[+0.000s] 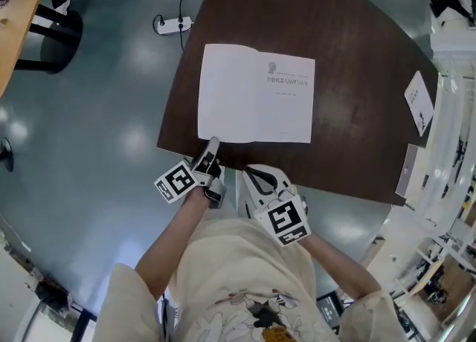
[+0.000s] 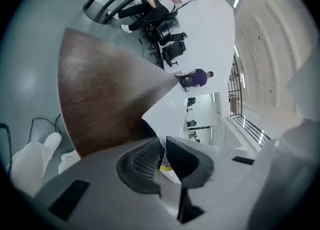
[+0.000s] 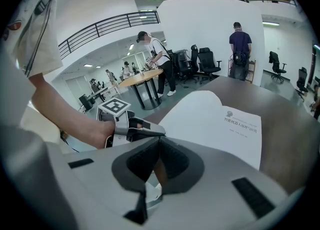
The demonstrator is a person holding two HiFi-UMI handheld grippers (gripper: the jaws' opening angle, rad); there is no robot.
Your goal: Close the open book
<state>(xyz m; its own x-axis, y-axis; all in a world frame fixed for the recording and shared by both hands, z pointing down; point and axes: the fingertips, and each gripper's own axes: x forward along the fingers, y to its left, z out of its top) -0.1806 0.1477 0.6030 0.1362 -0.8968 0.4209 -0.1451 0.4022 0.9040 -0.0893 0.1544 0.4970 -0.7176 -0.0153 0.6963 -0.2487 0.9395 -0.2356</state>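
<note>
The open book (image 1: 256, 95) lies flat with white pages up on the dark brown table (image 1: 357, 110), near its front edge. My left gripper (image 1: 213, 143) is at the book's near left corner. In the left gripper view its jaws (image 2: 162, 146) stand nearly together with the edge of the white page (image 2: 165, 106) running between them. The right gripper view shows the same fingers (image 3: 150, 130) closed at the corner of the book (image 3: 210, 119). My right gripper (image 1: 251, 172) hovers at the table's front edge, just short of the book, with its jaws (image 3: 159, 141) shut on nothing.
A booklet (image 1: 419, 102) and a card (image 1: 407, 169) lie on the table's right part. On the grey floor to the left sits a power strip (image 1: 175, 24). A round wooden table (image 3: 142, 79), office chairs and standing people are farther off.
</note>
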